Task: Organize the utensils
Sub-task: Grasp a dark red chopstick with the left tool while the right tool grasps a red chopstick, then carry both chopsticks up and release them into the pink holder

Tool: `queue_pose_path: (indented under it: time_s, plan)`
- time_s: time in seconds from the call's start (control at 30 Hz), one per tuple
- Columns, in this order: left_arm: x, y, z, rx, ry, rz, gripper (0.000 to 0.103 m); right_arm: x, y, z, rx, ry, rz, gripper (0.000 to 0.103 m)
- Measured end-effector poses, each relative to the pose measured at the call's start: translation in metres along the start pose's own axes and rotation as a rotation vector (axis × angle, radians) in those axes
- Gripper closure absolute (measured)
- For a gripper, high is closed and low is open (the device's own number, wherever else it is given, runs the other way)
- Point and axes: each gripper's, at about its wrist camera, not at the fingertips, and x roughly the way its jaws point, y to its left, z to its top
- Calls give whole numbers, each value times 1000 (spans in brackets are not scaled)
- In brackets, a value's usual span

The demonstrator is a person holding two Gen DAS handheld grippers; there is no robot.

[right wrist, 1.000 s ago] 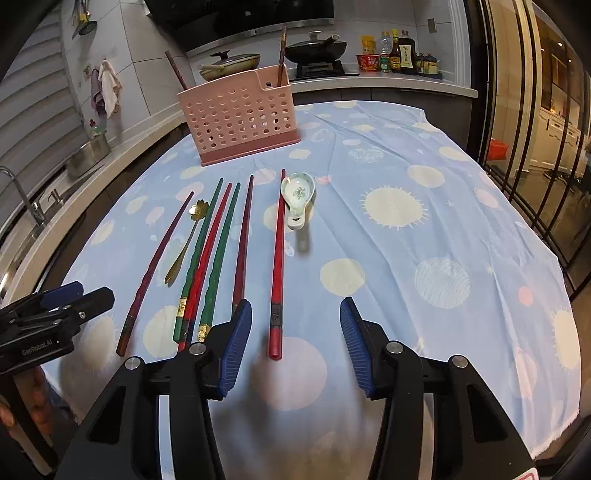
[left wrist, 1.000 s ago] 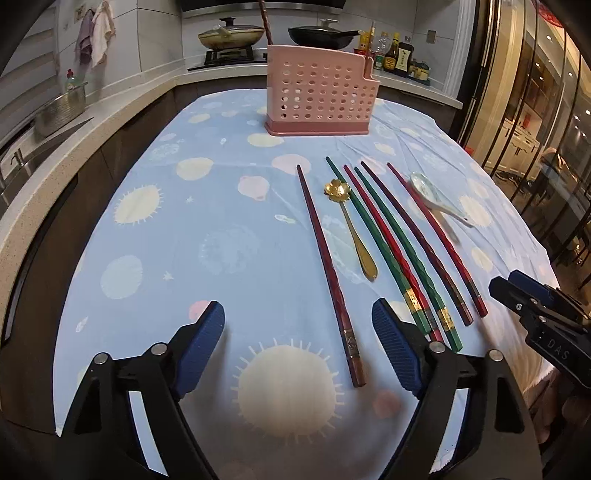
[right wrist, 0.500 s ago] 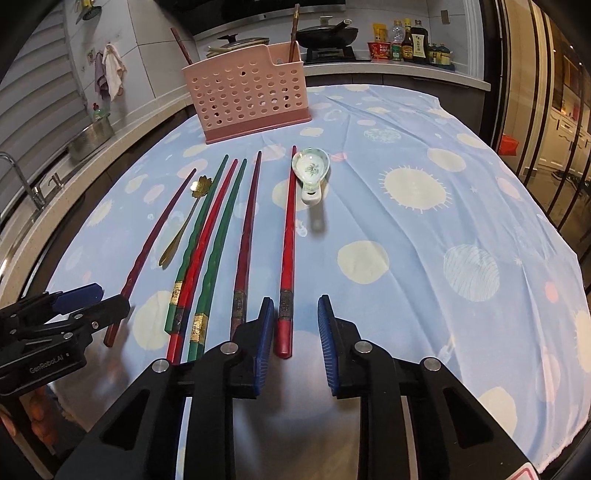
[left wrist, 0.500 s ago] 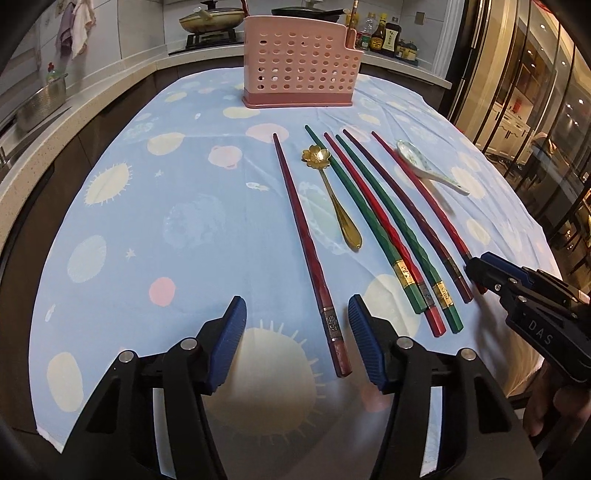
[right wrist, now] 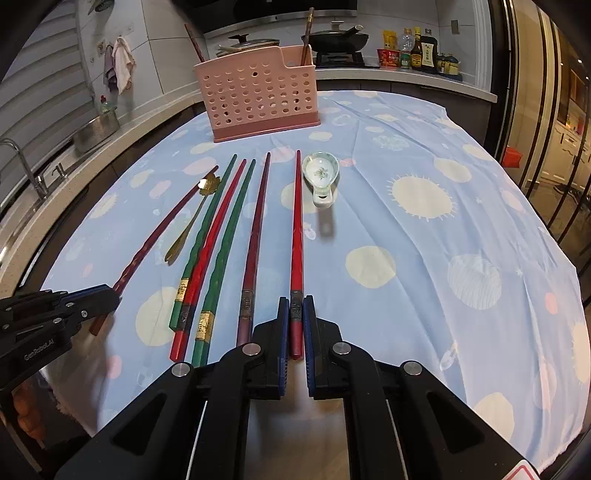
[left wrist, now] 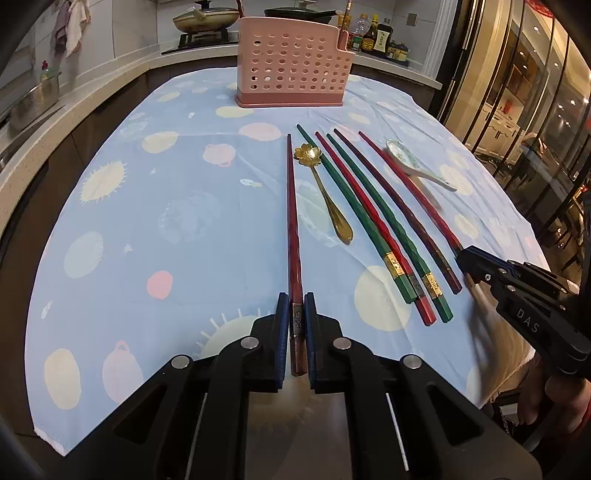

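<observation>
We have each gripper's jaws on the thick butt end of a chopstick. The left gripper [left wrist: 295,317] is closing its jaws narrowly on the dark red chopstick [left wrist: 291,214], and the right gripper [right wrist: 296,321] has pinched the bright red chopstick [right wrist: 296,229]. Both sticks lie flat on the desk [right wrist: 443,240], tips running ahead of the jaws toward the pink holder [right wrist: 258,96], which probably makes the lift and drop-in simpler.

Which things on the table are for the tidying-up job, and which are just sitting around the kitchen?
For the job: pink utensil holder, six chopsticks, e.g. and, gold spoon, ceramic spoon.

Just lying about: wok, lidded pan, sauce bottles, hanging cloths, metal pot.
</observation>
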Motion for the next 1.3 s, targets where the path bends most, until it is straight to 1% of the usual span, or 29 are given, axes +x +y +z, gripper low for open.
queue_pose_path:
  time_s: [0.23,0.43,0.67,0.83,1.0,1.17,1.3]
  plan:
    - [-19,5,7,-15,-47,16,96,-27,7,7,-29,-62,12,96]
    - [-45,12,28,-26,-131,28,96,-60,7,30,-25,-161,41,96]
    - [-77,21,71,-23,-268,35,96,-95,-4,75,0,-286,67,96]
    - [-93,26,106,-18,-354,32,96,-105,-10,108,0,-355,77,96]
    - [-100,30,137,-9,-408,37,96,-103,-12,140,-8,-390,93,96]
    - [-100,34,169,-2,-442,39,96,-100,-18,174,12,-413,135,96]
    - [-102,36,194,4,-467,35,96,-97,-17,202,4,-437,145,96]
